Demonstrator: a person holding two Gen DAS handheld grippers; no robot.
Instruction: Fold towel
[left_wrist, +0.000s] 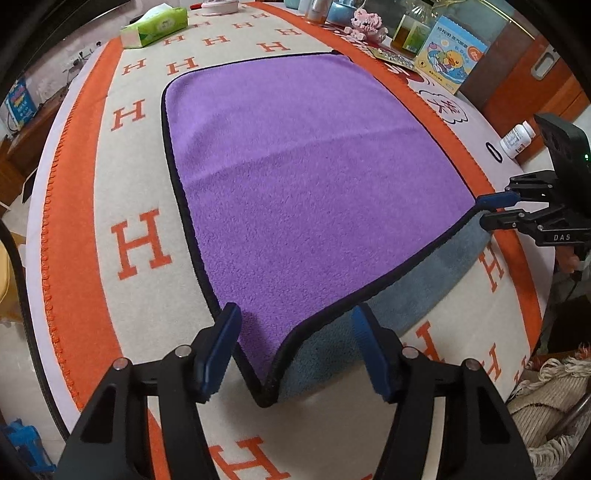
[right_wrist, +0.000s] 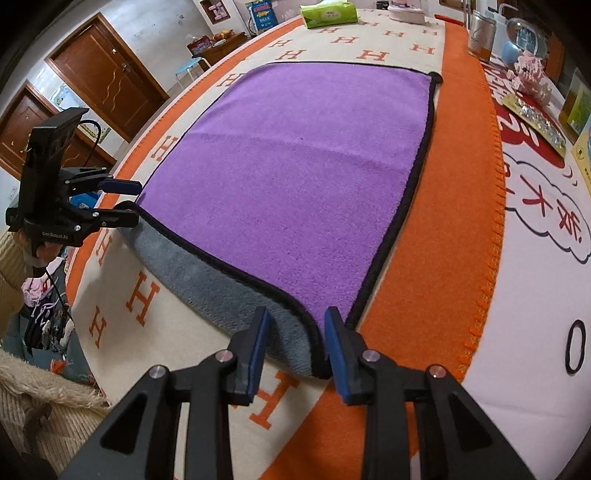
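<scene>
A purple towel (left_wrist: 306, 177) with a black border and grey underside lies spread on the table; it also shows in the right wrist view (right_wrist: 295, 177). Its near edge is raised, showing the grey side (left_wrist: 417, 291). My left gripper (left_wrist: 295, 350) is open, its blue pads on either side of the near left corner, apart from the cloth. My right gripper (right_wrist: 297, 347) is open around the near right corner, pads close to the cloth. Each gripper shows in the other's view: the right gripper (left_wrist: 484, 210) and the left gripper (right_wrist: 135, 203).
An orange and cream H-patterned cloth (left_wrist: 140, 240) covers the table. At the far end stand a green tissue pack (left_wrist: 155, 27), jars, a blue bowl (left_wrist: 341, 13), a children's book (left_wrist: 452, 62) and a white pill bottle (left_wrist: 517, 140). Wooden doors (right_wrist: 107, 77) are on the left.
</scene>
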